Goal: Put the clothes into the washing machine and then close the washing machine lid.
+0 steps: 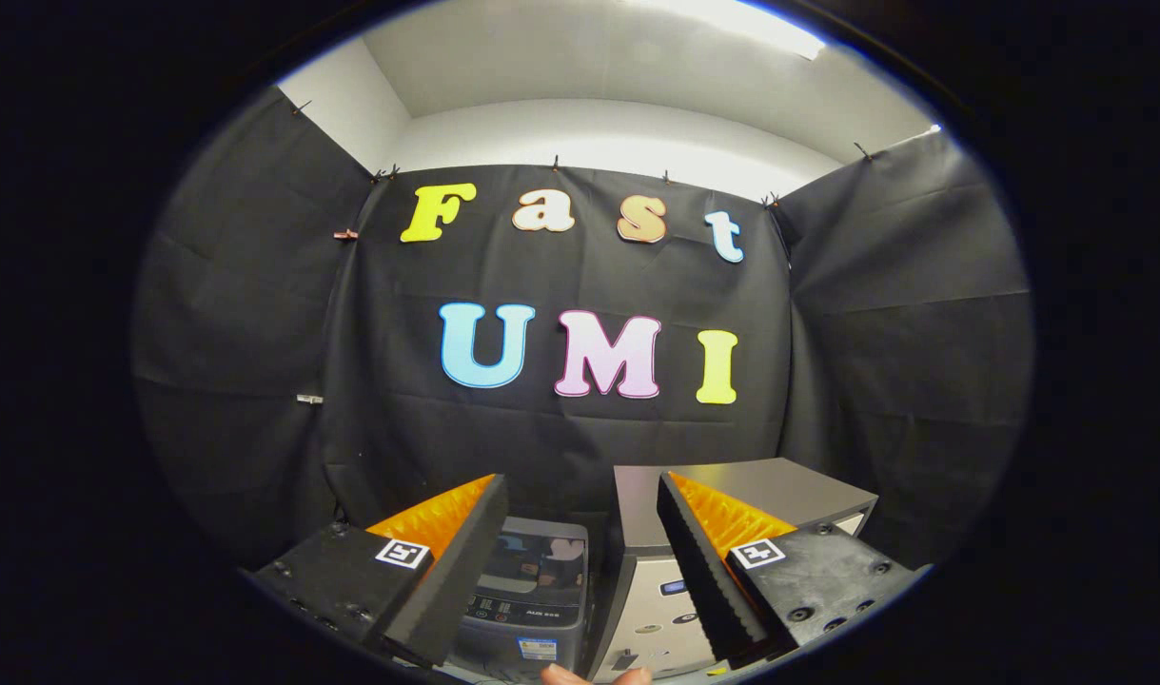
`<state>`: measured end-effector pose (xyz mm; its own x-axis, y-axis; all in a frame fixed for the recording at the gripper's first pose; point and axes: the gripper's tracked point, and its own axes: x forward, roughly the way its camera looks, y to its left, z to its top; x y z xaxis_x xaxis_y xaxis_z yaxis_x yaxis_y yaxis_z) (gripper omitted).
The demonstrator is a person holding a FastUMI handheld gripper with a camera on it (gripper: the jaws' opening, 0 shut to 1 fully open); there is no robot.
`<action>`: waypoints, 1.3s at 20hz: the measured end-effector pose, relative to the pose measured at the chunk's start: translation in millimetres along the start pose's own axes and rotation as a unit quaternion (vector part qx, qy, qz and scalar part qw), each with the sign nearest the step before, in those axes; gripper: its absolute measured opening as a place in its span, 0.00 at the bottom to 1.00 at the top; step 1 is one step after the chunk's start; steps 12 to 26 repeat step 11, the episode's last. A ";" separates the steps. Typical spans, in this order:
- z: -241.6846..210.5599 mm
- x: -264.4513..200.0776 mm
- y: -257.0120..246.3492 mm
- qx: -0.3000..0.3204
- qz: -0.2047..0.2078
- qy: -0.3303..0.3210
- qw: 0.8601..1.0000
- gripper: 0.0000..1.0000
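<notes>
Gripper view: looks forward and slightly upward along the two fingers toward the black cloth wall point(580, 447) of the booth.
Gripper point(580, 561): spread wide and released, nothing between the fingers; the left finger point(456, 571) and the right finger point(703, 571) stand well apart, each with a ribbed inner face and a small square marker on its base.
Washing machine point(532, 590): small dark grey top-loader, standing beyond the fingers, in the gap between them and nearer the left finger; part of its left side is hidden behind that finger.
Washing machine lid point(537, 557): dark glossy panel lying flat on top of the machine, down and shut as far as I can tell; reflections show in it.
Control panel point(527, 609): strip just below the lid on the machine's front edge, print too small to make out.
Silver cabinet point(760, 485): taller box-shaped appliance just beside the washing machine on its right, flat grey top, pale front with small buttons; the right finger covers much of it.
Clothes: cannot tell where they are.
Fingertips of a person point(565, 675): showing just below the machine, between the gripper's fingers.
</notes>
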<state>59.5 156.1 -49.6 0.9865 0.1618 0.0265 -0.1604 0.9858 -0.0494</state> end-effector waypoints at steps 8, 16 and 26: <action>-3.9 -1.1 3.9 -0.001 0.004 0.005 1.000 0.99; -3.1 -0.6 3.6 -0.002 0.003 0.004 1.000 0.99; -3.1 -0.6 3.6 -0.002 0.003 0.004 1.000 0.99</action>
